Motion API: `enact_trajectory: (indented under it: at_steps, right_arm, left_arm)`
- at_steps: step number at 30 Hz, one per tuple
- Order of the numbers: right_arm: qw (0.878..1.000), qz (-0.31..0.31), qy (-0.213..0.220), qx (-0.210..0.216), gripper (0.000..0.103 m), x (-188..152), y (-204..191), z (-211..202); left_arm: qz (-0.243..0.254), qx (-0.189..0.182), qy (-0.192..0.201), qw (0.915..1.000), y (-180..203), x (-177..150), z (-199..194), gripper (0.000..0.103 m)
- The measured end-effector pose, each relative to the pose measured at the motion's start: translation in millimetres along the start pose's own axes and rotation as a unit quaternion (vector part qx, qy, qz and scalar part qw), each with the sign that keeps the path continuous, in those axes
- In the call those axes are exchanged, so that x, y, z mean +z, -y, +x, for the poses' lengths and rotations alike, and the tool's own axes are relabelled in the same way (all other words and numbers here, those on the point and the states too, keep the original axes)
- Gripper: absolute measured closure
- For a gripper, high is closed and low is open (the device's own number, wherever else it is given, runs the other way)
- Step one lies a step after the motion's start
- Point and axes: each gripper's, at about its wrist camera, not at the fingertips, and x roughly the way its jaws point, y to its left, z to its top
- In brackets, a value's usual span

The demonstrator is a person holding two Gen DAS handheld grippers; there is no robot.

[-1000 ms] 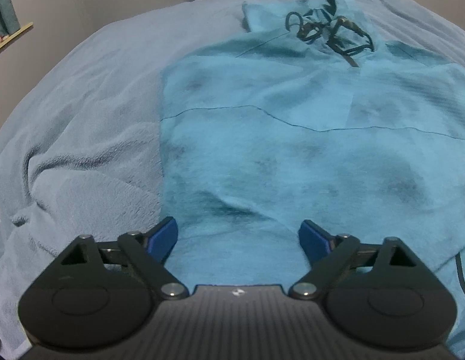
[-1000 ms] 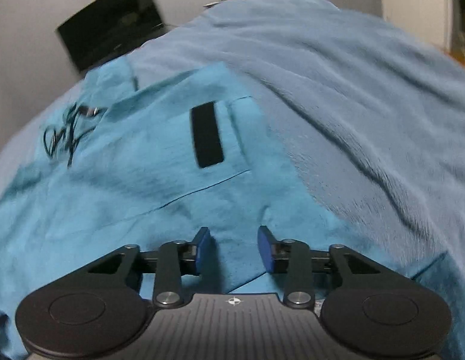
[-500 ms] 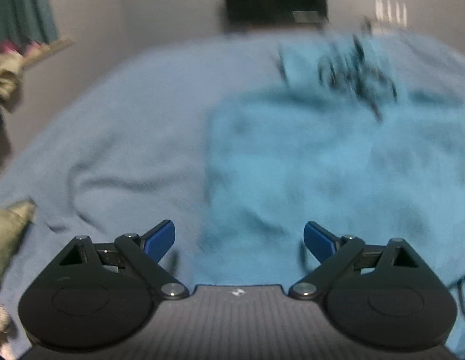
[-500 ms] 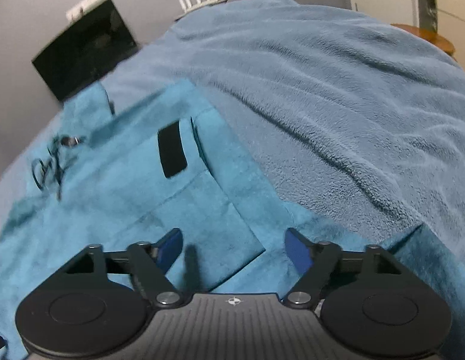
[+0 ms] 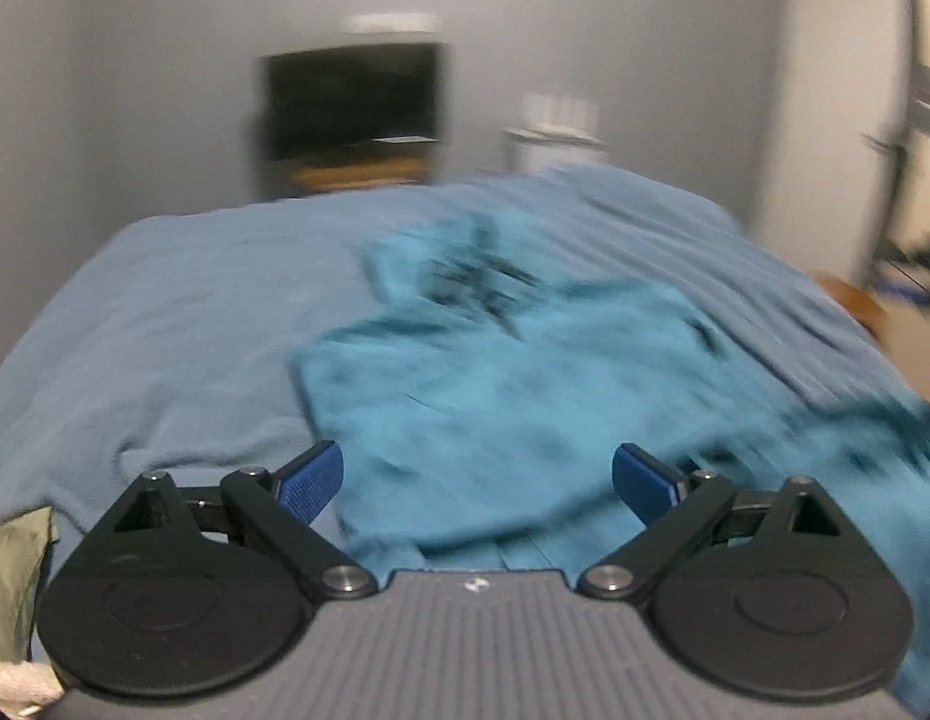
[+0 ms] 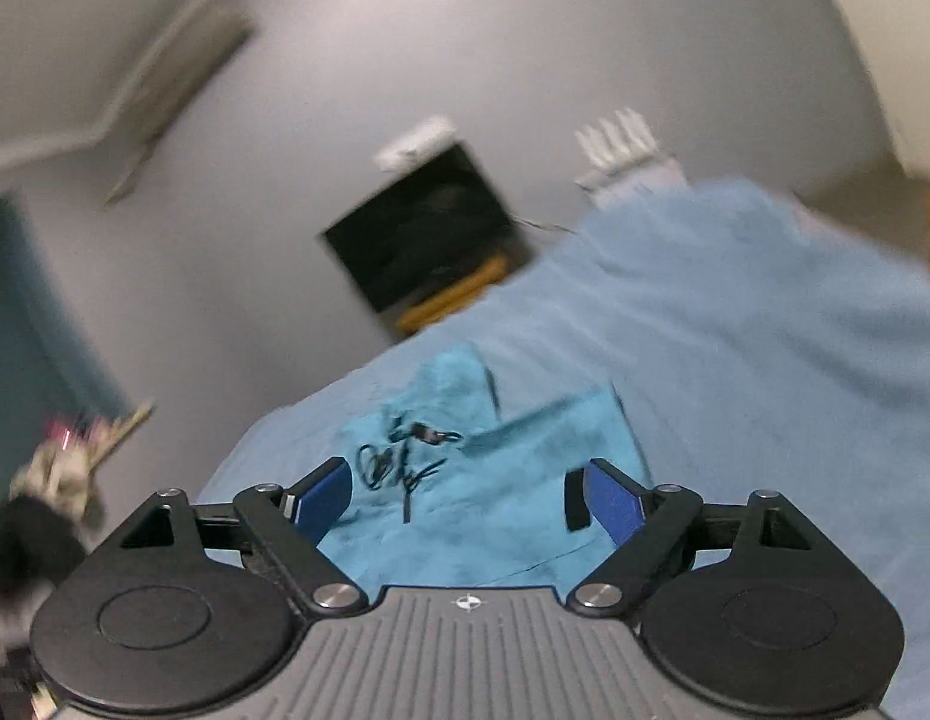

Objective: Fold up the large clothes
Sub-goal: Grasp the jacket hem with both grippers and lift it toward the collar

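A teal garment (image 5: 525,396) lies spread on the blue-grey bed cover (image 5: 183,324), folded over itself, with a black drawstring tangle (image 5: 477,276) near its far end. My left gripper (image 5: 477,480) hovers above the garment's near edge, wide open, nothing between its blue pads. In the right wrist view the same garment (image 6: 495,492) lies below my right gripper (image 6: 465,498), whose jaws are opening wide and hold nothing. The black drawstring (image 6: 399,462) shows between the fingers, well beyond them. Both views are motion-blurred.
A dark screen (image 5: 351,102) on a wooden stand stands against the grey wall past the bed's far end, with a white rack (image 6: 621,150) beside it. An olive cloth (image 5: 15,582) lies at the bed's near left. A wooden piece (image 5: 855,300) shows at the right.
Both grippers rose and tipped up from the garment, so wall and screen now fill the upper views. The right jaws went from nearly shut to wide, letting the cloth go.
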Motion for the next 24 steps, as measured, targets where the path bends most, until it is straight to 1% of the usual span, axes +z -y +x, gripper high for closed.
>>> enact_trajectory:
  at_steps: [2, 4, 7, 10, 12, 14, 16, 17, 19, 20, 21, 23, 24]
  right_arm:
    - [0.998, -0.062, -0.017, 0.013, 0.014, 6, -2, -38]
    - [0.991, -0.122, -0.048, 0.012, 0.013, 7, -4, -65]
    - [0.973, -0.205, -0.107, 0.002, 0.013, 1, -9, -93]
    - [0.955, -0.248, -0.159, 0.008, 0.013, -14, -9, -118]
    - [0.944, -0.272, -0.189, 0.005, 0.013, -24, -10, -129]
    - [0.930, -0.296, -0.217, -0.001, 0.013, -33, -11, -135]
    - [0.915, -0.327, -0.238, 0.006, 0.013, -48, -16, -146]
    - [0.905, -0.345, -0.248, 0.015, 0.013, -54, -21, -148]
    - [0.887, -0.379, -0.262, 0.029, 0.013, -65, -30, -150]
    - [0.879, -0.394, -0.266, 0.033, 0.012, -70, -35, -149]
    - [0.872, -0.407, -0.268, 0.037, 0.012, -75, -40, -147]
    - [0.865, -0.424, -0.264, 0.041, 0.012, -80, -48, -144]
    - [0.863, -0.428, -0.264, 0.042, 0.011, -82, -51, -139]
  left_arm:
    - [0.037, -0.024, -0.015, 0.9989, 8, -14, -22, 0.006]
    - [0.077, -0.040, -0.031, 0.9958, 16, -30, -42, 0.006]
    - [0.125, -0.069, -0.045, 0.9887, 29, -54, -69, 0.006]
    - [0.163, -0.098, -0.064, 0.9797, 39, -77, -88, 0.006]
    - [0.179, -0.110, -0.079, 0.9745, 43, -91, -95, 0.006]
    - [0.191, -0.104, -0.088, 0.9720, 45, -101, -97, 0.006]
    - [0.204, -0.108, -0.095, 0.9685, 50, -109, -97, 0.006]
    - [0.214, -0.114, -0.096, 0.9654, 54, -114, -97, 0.006]
    - [0.239, -0.120, -0.083, 0.9601, 63, -120, -100, 0.006]
    - [0.245, -0.116, -0.073, 0.9599, 67, -121, -100, 0.006]
    - [0.244, -0.108, -0.066, 0.9614, 69, -122, -99, 0.006]
    - [0.240, -0.101, -0.056, 0.9639, 71, -122, -96, 0.006]
    - [0.244, -0.101, -0.051, 0.9633, 74, -122, -97, 0.006]
